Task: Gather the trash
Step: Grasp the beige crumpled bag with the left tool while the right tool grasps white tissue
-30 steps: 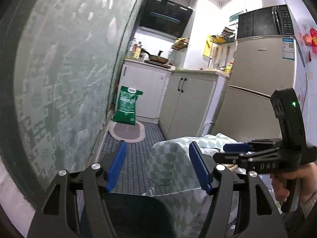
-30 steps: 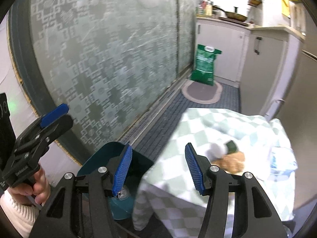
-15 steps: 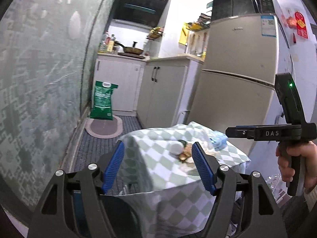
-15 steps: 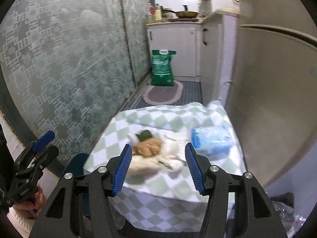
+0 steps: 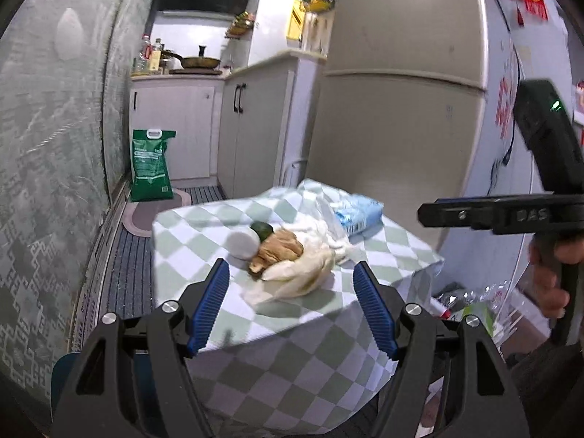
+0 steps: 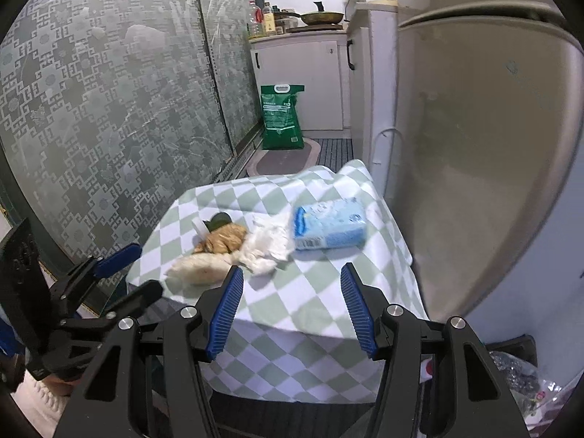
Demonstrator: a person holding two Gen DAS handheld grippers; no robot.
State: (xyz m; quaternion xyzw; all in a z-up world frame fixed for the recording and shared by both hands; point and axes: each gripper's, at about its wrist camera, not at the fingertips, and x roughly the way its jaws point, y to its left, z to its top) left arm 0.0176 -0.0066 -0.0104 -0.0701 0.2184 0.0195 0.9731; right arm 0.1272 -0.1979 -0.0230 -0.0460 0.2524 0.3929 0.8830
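The trash pile, crumpled white tissue, a brown wad, a green scrap and a white cup, lies at the middle of a small table under a green-and-white checked cloth, with a blue tissue pack just beside it toward the fridge. The left gripper hovers short of the pile, jaws wide apart and empty. The right gripper hangs over the cloth's near edge, its 2 blue pads moderately apart, holding nothing. A green bag stands on the floor beyond.
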